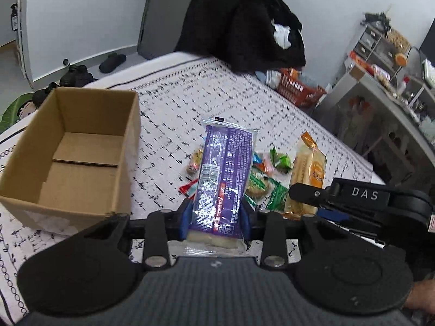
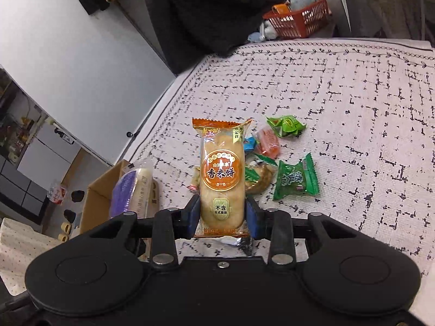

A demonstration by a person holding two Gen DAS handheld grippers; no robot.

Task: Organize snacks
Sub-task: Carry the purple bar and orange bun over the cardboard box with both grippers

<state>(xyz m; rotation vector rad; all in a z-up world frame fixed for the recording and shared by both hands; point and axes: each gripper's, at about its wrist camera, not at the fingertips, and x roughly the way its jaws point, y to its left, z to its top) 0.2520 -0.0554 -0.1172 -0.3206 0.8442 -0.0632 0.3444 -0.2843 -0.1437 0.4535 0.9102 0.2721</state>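
Left gripper (image 1: 216,217) pinching a purple packet (image 1: 221,174) upright above the patterned cloth (image 1: 176,100); right gripper (image 2: 222,214) clamped on an orange rice-cracker packet (image 2: 221,174). Beyond, loose snacks (image 2: 282,160) heaped on the cloth, open cardboard box (image 1: 70,157) just left. Farther back, black clothing (image 1: 242,21) and a red basket (image 2: 301,19).

Orange rice cracker packet (image 2: 221,176): round label reads "香米饼", small line above it "山田本本" (partly unclear); lower badge reads "不含", with finer print beneath too small to read.

Black gripper arm (image 1: 364,195): white letters "DAS".

Purple snack packet (image 1: 221,174): dense print, illegible.

Green candy wrapper (image 2: 296,180): white characters, blurred.
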